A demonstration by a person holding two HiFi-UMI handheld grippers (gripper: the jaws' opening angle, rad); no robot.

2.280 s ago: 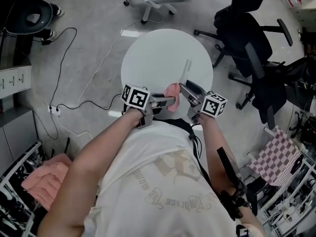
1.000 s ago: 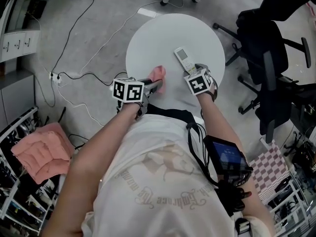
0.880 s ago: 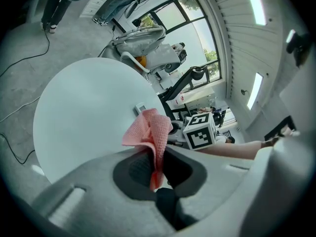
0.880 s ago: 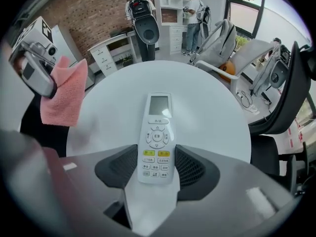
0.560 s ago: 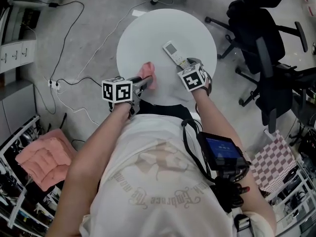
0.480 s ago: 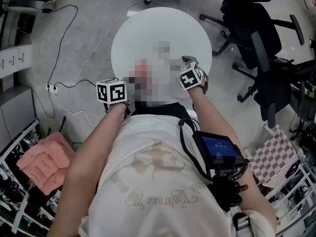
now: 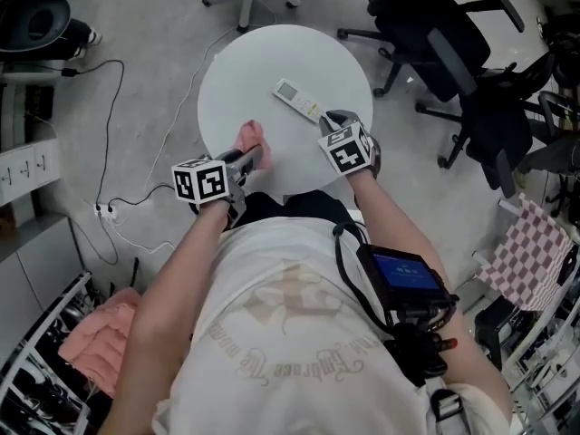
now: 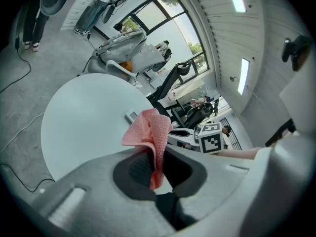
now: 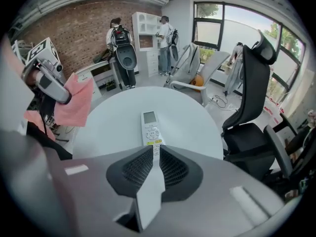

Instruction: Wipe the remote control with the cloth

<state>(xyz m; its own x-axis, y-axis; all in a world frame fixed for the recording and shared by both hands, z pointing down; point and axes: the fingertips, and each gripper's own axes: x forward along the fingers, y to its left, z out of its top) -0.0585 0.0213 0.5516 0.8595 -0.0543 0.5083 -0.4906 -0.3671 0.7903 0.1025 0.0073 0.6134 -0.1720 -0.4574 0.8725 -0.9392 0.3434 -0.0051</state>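
Checking your right gripper (image 7: 327, 117) first: its jaws have just been closing, and they now stand narrow, pinched on the near end of the remote control (image 7: 297, 99). The right gripper view confirms it: the right gripper (image 9: 154, 156) has the white body clamped between the pads, and the remote control (image 9: 150, 126) runs away from you with its screen end farthest out.

Operator: Where does that put the remote on the table?

Inspector: Close to the middle of the round white table (image 7: 272, 57), its screen end pointing toward 10 o'clock from your right gripper, which sits at the table's 5 o'clock edge. I cannot tell whether the far end touches the top.

Operator: And the left side?

Inspector: Your left gripper (image 7: 254, 158) is at the 7 o'clock edge, clamped on the pink cloth (image 7: 249, 139). In the left gripper view the cloth (image 8: 150, 132) stands bunched up out of the left gripper (image 8: 155, 167), folds pressed between the pads. Cloth and remote are apart, cloth at 8 o'clock of the remote. A black chair (image 7: 444, 43) stands off the table at 2 o'clock.
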